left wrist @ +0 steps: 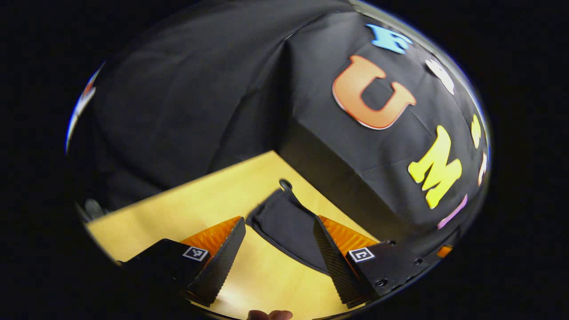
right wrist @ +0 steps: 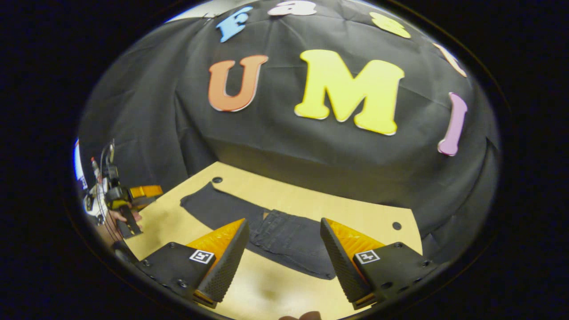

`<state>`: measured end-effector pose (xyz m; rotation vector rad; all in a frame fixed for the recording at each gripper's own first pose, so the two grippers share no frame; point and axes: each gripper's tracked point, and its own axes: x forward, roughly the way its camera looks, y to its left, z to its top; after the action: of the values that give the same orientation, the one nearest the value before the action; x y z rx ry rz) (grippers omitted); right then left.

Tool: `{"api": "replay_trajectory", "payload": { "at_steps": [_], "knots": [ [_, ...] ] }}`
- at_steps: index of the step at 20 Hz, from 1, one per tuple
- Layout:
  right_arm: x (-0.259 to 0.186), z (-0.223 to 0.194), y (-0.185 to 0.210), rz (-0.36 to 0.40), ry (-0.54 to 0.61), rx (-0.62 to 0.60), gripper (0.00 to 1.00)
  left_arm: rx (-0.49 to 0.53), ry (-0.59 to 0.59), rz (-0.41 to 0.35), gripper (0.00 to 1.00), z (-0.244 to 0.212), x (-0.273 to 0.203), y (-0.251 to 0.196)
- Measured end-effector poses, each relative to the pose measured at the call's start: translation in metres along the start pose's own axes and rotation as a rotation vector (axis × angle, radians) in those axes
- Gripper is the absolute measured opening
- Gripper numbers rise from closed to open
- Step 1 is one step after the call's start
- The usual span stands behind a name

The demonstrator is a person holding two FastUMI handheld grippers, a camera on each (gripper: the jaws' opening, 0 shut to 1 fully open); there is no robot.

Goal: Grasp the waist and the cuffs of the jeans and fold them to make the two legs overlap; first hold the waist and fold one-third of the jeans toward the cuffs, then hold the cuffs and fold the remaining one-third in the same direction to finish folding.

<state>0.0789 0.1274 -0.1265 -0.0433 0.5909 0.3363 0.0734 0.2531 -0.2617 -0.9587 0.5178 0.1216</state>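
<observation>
Your jeans (right wrist: 271, 231) lie flat on the table (right wrist: 355, 213), dark cloth stretched from the far left toward the near middle, and in the right gripper view they look already narrowed lengthwise, though you cannot tell for sure whether the two legs overlap. The waist with its pockets sits just ahead of your right gripper (right wrist: 284, 258), whose fingers stand wide apart above the table with nothing between them. In the left gripper view the cuff end (left wrist: 284, 222) lies between and just beyond the fingers of your left gripper (left wrist: 279, 258), also spread wide and empty; from the right gripper view you can see that gripper (right wrist: 133, 198) held in a hand off the left edge of the table. Watch the pinch at the waist: take only the top layer and the lower one will stay behind, leaving a crooked fold. Lift one end higher than the other and the cloth may drag or bunch. No containers are here; small round holes (right wrist: 217, 180) mark the tabletop.
</observation>
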Motion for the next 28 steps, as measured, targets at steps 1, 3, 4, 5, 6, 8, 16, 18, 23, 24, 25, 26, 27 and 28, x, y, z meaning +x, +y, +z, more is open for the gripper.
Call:
{"api": "replay_trajectory", "payload": {
  "at_steps": [1,3,4,5,6,8,16,18,23,24,25,26,27,28],
  "knots": [
    [-0.005,0.005,-0.013,-0.022,-0.011,0.013,0.99,-0.110,0.026,-0.017,0.99,-0.005,0.005,0.003],
    [-0.018,0.010,-0.036,-0.063,-0.018,0.013,0.99,-0.264,0.055,-0.014,0.98,-0.012,0.021,0.016],
    [-0.022,0.009,-0.044,-0.076,-0.013,0.015,0.99,-0.318,0.055,0.001,0.98,-0.012,0.031,0.024],
    [-0.025,0.006,-0.051,-0.088,-0.006,0.020,0.99,-0.365,0.050,0.009,0.98,-0.010,0.036,0.029],
    [-0.027,0.003,-0.059,-0.104,0.000,0.027,0.99,-0.395,0.047,0.016,0.98,-0.009,0.042,0.030],
    [-0.028,-0.004,-0.073,-0.128,0.020,0.041,0.99,-0.412,0.061,0.054,0.98,-0.014,0.053,0.039],
    [-0.030,-0.011,-0.099,-0.153,0.056,0.079,0.99,-0.448,0.078,0.055,1.00,-0.013,0.092,0.035],
    [-0.033,-0.013,-0.102,-0.149,0.068,0.108,0.98,-0.443,0.074,0.024,0.95,-0.011,0.102,0.030],
    [-0.039,-0.018,-0.116,-0.193,0.082,0.136,0.99,-0.447,0.045,-0.005,0.84,-0.012,0.123,0.030],
    [-0.042,-0.022,-0.121,-0.198,0.086,0.142,0.99,-0.440,0.048,0.000,0.59,-0.015,0.128,0.031],
    [-0.048,-0.023,-0.126,-0.200,0.088,0.153,0.99,-0.441,0.047,0.011,0.51,-0.014,0.130,0.033],
    [-0.049,-0.024,-0.126,-0.202,0.089,0.161,0.99,-0.440,0.049,0.039,0.28,-0.017,0.131,0.038],
    [-0.048,-0.026,-0.126,-0.204,0.092,0.168,0.99,-0.443,0.052,0.058,0.20,-0.019,0.132,0.041],
    [-0.049,-0.028,-0.125,-0.204,0.091,0.172,0.99,-0.441,0.047,0.057,0.13,-0.016,0.135,0.037]
  ]
}}
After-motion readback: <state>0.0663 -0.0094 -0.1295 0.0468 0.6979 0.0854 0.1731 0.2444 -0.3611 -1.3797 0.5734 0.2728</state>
